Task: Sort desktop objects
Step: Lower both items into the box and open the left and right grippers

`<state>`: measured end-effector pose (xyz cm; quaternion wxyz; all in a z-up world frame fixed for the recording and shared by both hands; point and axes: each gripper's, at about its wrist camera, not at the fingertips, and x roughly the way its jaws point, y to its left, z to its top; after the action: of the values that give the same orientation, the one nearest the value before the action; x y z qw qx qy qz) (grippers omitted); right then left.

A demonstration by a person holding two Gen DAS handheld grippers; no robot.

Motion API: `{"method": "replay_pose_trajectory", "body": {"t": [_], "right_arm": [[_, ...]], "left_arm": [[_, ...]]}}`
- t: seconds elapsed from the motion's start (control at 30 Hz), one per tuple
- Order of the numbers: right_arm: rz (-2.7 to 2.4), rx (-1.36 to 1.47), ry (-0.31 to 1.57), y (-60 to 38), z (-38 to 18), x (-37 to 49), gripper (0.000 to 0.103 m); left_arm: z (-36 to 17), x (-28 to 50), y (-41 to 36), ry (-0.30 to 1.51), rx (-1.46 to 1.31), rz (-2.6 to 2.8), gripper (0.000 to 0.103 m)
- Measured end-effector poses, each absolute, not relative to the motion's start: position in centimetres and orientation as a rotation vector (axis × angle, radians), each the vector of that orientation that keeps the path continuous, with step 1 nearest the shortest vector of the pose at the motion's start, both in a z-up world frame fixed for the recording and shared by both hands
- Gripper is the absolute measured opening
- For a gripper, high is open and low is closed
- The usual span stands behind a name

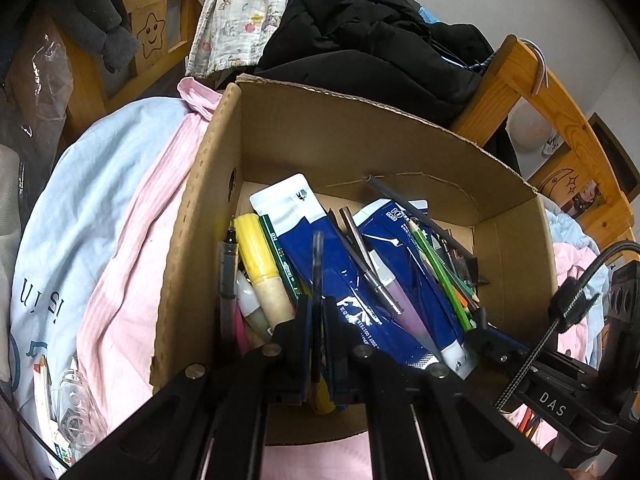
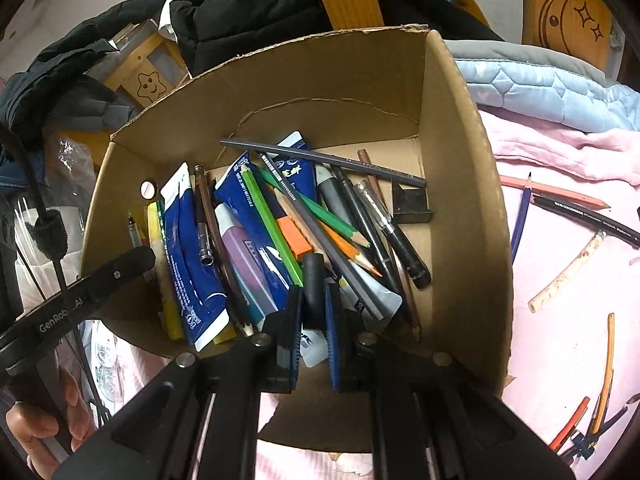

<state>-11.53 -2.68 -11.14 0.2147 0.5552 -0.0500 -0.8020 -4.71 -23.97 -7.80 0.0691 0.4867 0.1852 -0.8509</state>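
Pens (image 2: 384,216) and tubes (image 2: 192,256) lie in the box (image 2: 460,168). Right of the box, pencils (image 2: 556,196) lie on the bed (image 2: 560,280). Behind it sits a coat (image 2: 248,12).

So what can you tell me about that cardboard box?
The cardboard box is plain brown corrugated card, open-topped, with ragged torn top edges and a perforated arc on its back wall. It rests on pink bedding, and pens, pencils and blue-and-white tubes lie piled inside. Both claws hang over its near edge, each shut on a pen.
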Motion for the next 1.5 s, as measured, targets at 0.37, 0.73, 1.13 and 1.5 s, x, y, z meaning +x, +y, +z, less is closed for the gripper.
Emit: {"method": "replay_pose_trajectory", "body": {"t": [0.37, 0.73, 1.13, 1.5], "right_arm": [[-2.221, 1.554, -0.139, -3.9, -11.2, -12.0, 0.013], [-2.158, 1.495, -0.172, -5.0, -10.5, -11.9, 0.056], [-2.112, 1.423, -0.275, -3.7, -8.6, -11.3, 0.056], [-2.121, 1.390, -0.380, -0.9, -6.6, -10.9, 0.074]], "left_arm": [[-7.9, -4.9, -24.0, 0.563, 1.473, -2.553, 0.011], [-7.7, -4.9, -24.1, 0.561, 1.474, -2.548, 0.022], [-7.1, -4.7, -24.2, 0.565, 1.423, -2.571, 0.030], [-6.8, -4.4, -24.2, 0.561, 1.401, -2.561, 0.033]]}}
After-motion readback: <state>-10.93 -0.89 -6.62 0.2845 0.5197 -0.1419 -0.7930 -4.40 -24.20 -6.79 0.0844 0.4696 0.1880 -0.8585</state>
